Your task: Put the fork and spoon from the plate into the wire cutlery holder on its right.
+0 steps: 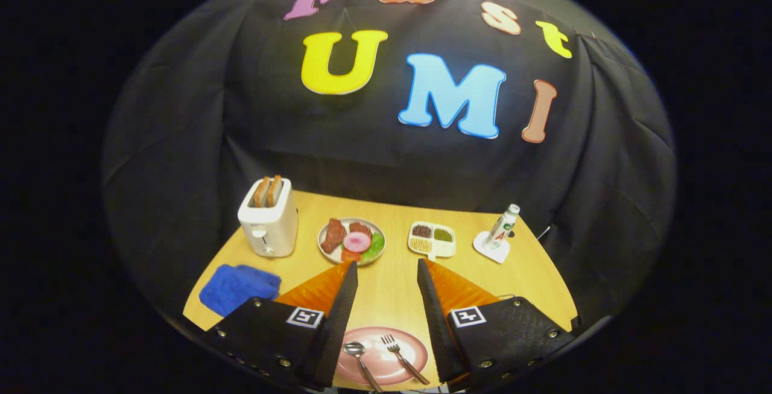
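A pink plate (386, 365) lies on the wooden table low between my two fingers. On it rest a metal spoon (357, 355) at the left and a metal fork (401, 356) at the right, side by side, handles toward me. My gripper (386, 270) hovers above the table, open wide, with nothing between its fingers. The right finger hides the table to the right of the plate.
Beyond the fingers stand a white toaster (268, 220) with two bread slices, a plate of food (352, 241), a small divided tray of grains (432, 239) and a bottle (502, 227) on a white coaster. A blue cloth (238, 286) lies at the left near the table edge.
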